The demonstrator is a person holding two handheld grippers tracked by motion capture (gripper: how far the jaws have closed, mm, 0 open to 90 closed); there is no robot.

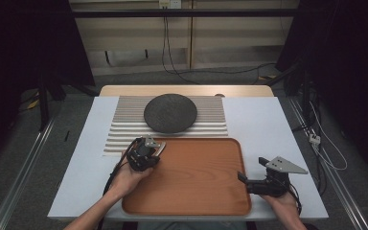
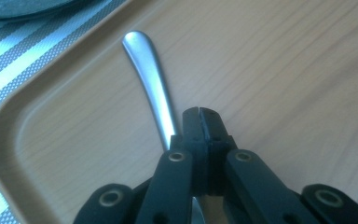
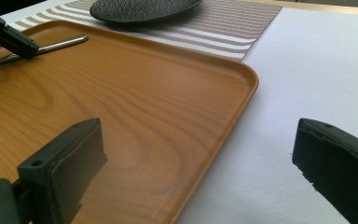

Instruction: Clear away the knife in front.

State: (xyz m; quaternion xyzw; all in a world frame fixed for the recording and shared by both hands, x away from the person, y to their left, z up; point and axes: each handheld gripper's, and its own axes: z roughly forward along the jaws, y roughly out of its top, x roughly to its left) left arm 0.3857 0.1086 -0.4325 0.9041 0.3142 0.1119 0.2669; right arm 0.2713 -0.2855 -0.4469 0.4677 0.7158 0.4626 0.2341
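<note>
Left gripper point(image 2: 199, 114): its jaws are sitting pressed together over the far-left corner of the tray; the metal utensil's handle is running just beside and under the left jaw, and whether the pads are pinching it is not clear from the left gripper view.
Metal utensil point(image 2: 151, 79): it is lying on the wooden tray near the far-left corner, its rounded handle end pointing toward the tray's far rim; its other end is hiding beneath the gripper, so its kind cannot be told.
Wooden tray point(image 1: 196, 191): it is resting on the near middle of the white table cover, its far edge just beside the striped mat.
Right gripper point(image 3: 200, 163): its jaws are standing wide apart with nothing between them, straddling the tray's right rim, one jaw over the wood and one over the white cover.
Dark plate point(image 1: 170, 113): it is sitting on the striped mat point(image 1: 211, 120), beyond the tray, well apart from both grippers.
Hands: the left hand point(image 1: 124, 179) is gripping its tool over the tray; the right is holding its own at the near-right.
</note>
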